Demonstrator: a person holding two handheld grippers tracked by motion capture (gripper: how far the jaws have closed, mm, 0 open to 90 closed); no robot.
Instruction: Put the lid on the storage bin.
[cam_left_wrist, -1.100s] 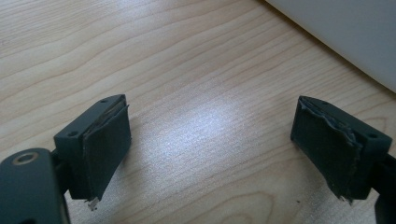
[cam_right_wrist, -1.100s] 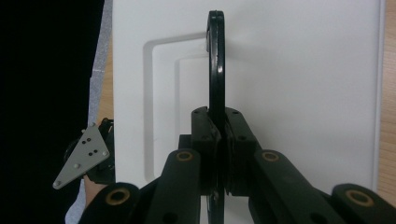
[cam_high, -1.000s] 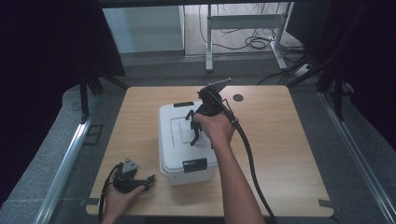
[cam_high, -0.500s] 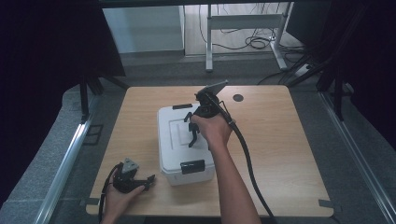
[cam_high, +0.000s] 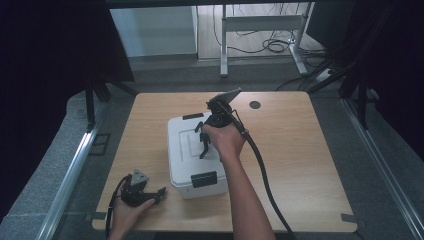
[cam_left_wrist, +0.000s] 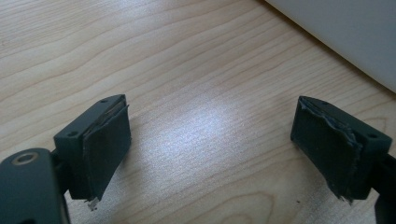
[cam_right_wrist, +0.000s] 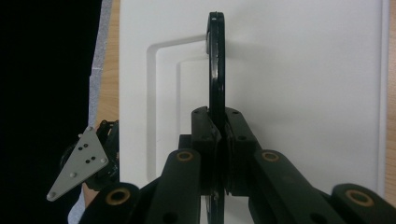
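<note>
- Gripping the black carry handle (cam_right_wrist: 216, 70) of the white lidded box (cam_high: 186, 150), the right gripper (cam_high: 204, 141) has its jaws clamped tight on the handle's thin bar, as the right gripper view shows.
- Handle position: raised edge-on above the middle of the box lid; its long axis runs straight away from the right gripper, along the lid.
- Box position: on the worktop (cam_high: 300, 150), near its middle, with a black latch (cam_high: 203, 179) on the end wall nearest the person. The lid is shut, so the contents cannot be told.
- Left gripper (cam_high: 150, 192): rests low on the worktop just beside the box's near left corner, jaws wide apart, nothing between them.
- Judgement: the right hand is the nearer one; the coming move likely lifts straight up from the box top.
</note>
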